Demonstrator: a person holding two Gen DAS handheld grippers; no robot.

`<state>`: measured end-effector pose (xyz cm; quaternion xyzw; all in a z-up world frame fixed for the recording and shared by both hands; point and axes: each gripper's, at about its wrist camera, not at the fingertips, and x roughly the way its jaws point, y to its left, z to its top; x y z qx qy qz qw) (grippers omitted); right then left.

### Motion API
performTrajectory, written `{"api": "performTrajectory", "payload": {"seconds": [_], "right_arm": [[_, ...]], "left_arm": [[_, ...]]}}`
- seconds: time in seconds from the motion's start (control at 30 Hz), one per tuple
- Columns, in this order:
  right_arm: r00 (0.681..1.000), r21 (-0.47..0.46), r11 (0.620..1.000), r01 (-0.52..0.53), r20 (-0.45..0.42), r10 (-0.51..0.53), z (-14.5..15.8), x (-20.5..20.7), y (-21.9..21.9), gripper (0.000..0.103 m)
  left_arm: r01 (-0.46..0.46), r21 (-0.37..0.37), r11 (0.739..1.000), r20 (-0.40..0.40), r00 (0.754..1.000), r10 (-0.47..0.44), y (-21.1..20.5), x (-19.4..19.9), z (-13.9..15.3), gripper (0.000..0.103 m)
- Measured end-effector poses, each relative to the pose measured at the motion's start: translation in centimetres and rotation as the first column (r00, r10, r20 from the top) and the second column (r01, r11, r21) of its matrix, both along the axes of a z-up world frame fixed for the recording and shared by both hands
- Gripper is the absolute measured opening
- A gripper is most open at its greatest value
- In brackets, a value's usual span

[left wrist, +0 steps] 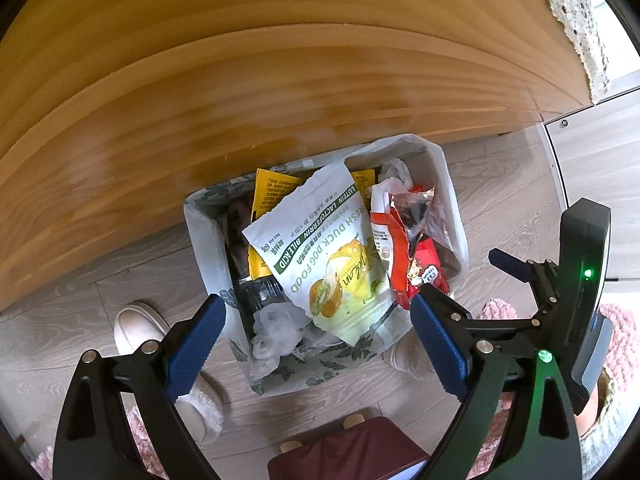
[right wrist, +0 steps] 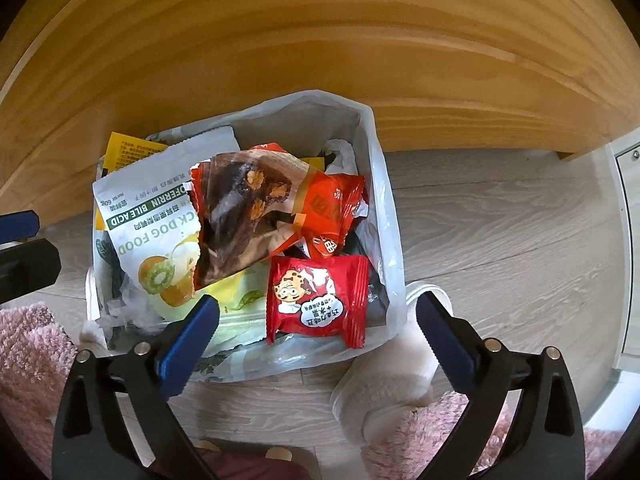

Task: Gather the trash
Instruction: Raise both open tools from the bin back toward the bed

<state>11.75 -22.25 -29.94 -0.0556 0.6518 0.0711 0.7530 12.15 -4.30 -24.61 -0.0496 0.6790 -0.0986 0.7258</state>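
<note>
Two pairs of blue-padded fingers point down over a small trash bin on a wood-look floor. The right gripper (right wrist: 318, 322) has its fingers spread wide and holds nothing; directly beneath the gap lies a small red cookie packet (right wrist: 318, 298), resting loose on top of the pile, which suggests it belongs to the trash already in. The left gripper (left wrist: 318, 326) is equally wide and empty, hovering over the near rim of the bin.

The trash bin (left wrist: 452, 208) is lined with a white plastic bag folded over its rim, likely so the load can be lifted out whole. It is heaped: a white dog food pouch (left wrist: 324, 248) leans across the middle, an orange-and-brown snack wrapper (right wrist: 256, 208) lies over it, a yellow packet (left wrist: 270, 192) sits behind, and crumpled clear plastic (left wrist: 276, 328) fills the near corner.

The bin stands close against a pale wooden desk (left wrist: 260, 80), so that side is blocked. Fluffy slippers (right wrist: 390, 396) flank the near side; open floor (right wrist: 500, 232) lies to the right.
</note>
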Motion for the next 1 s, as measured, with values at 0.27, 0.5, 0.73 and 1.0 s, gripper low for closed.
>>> {"api": "performTrajectory", "payload": {"seconds": [0.27, 0.5, 0.73, 1.0], "right_arm": [[1.000, -0.019, 1.000, -0.013, 0.015, 0.013, 0.1, -0.1, 0.4, 0.095], [0.999, -0.034, 0.999, -0.036, 0.035, 0.037, 1.2, -0.5, 1.3, 0.095], [0.985, -0.060, 0.994, -0.092, 0.140, 0.100, 4.4, -1.2, 2.5, 0.095], [0.956, -0.046, 0.995, -0.088, 0.276, 0.097, 8.7, -1.5, 2.0, 0.095]], "left_arm": [[-0.003, 0.001, 1.000, 0.002, 1.000, 0.003, 0.1, 0.2, -0.1, 0.090], [0.000, -0.019, 1.000, 0.043, 0.999, 0.000, -0.1, 0.0, 1.2, 0.090], [0.006, -0.044, 0.999, 0.145, 0.989, 0.000, -0.3, -0.5, 4.4, 0.090], [0.004, -0.038, 0.999, 0.319, 0.948, 0.008, 0.8, -0.7, 8.9, 0.090]]}}
